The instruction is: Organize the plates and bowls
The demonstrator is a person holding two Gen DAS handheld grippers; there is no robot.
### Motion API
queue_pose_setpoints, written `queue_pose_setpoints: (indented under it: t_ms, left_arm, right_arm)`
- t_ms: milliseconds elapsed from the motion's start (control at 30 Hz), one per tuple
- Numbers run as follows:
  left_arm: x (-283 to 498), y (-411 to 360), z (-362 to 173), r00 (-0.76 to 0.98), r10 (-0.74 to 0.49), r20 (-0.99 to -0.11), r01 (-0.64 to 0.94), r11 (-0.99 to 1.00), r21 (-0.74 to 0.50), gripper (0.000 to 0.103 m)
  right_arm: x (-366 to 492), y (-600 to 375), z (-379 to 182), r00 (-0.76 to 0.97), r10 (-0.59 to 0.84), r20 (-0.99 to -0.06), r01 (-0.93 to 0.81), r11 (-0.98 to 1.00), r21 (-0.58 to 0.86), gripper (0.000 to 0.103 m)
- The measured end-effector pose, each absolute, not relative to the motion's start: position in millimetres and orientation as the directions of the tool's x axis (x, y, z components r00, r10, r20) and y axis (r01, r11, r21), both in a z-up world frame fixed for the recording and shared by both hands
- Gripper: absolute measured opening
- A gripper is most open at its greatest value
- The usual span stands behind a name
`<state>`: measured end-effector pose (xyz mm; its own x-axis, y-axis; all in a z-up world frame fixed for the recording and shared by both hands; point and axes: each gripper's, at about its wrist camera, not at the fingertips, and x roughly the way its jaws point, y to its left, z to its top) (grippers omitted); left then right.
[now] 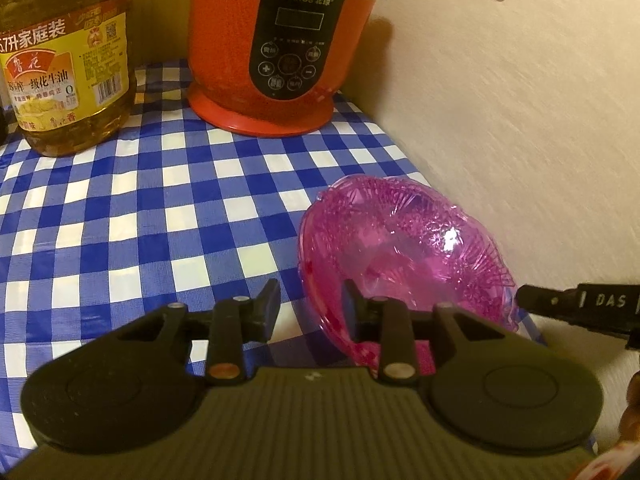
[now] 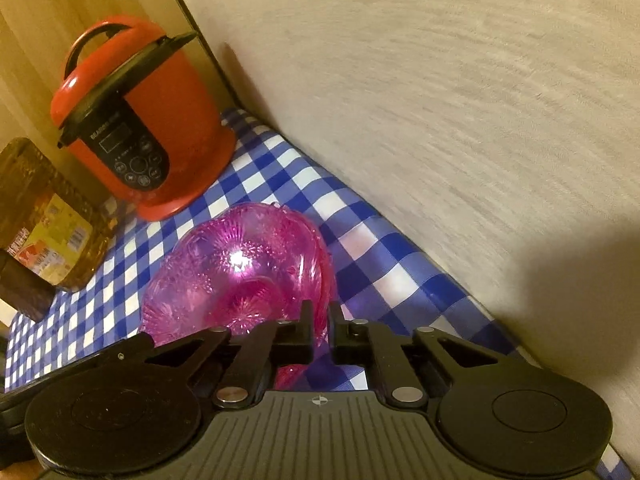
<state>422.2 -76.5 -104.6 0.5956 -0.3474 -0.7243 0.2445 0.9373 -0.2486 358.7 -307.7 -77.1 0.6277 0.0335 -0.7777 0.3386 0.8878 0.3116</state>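
Pink bowl [image 2: 240, 272] tilted on checked cloth [image 1: 120, 216], near wall [image 1: 520, 140] at three o'clock. Right gripper [image 2: 320, 316] pinched on bowl's near rim. Left gripper [image 1: 310, 300] spread wide, straddling bowl's rim at nine o'clock. Open cloth toward cooker [image 1: 276, 48] and oil bottle [image 1: 68, 60] at eleven.

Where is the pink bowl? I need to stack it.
The pink bowl sits tilted on the checked cloth by the wall, nearer than the red cooker, its rim between the right tongs.
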Motion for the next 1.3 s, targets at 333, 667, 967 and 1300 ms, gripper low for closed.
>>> queue_pose_setpoints:
  t_ms: [333,667,967,1300]
  left_arm:
    - [420.0,-88.0,-104.0,0.557,-0.348,-0.754,0.313,0.929,-0.197,0.029]
    - [423.6,-81.8,-109.4,0.560,-0.353,-0.749,0.285,0.932,-0.226,0.029]
    - [420.0,-71.4,-101.1,0.593,-0.342,-0.729,0.245,0.939,-0.241,0.029]
    - [386.4,-45.1,-63.4,0.669,-0.339,-0.662,0.197,0.939,-0.281,0.031]
  right_arm:
    - [354.6,-294.7,-76.2,0.597,0.083,-0.798,0.303,0.898,0.320,0.006]
    - [357.7,-297.1,-80.2,0.601,0.072,-0.796,0.311,0.896,0.316,0.007]
    - [355.5,-290.7,-76.6,0.617,0.074,-0.783,0.282,0.909,0.308,0.023]
    - [344.4,-278.6,-57.0,0.688,0.074,-0.722,0.244,0.913,0.326,0.065]
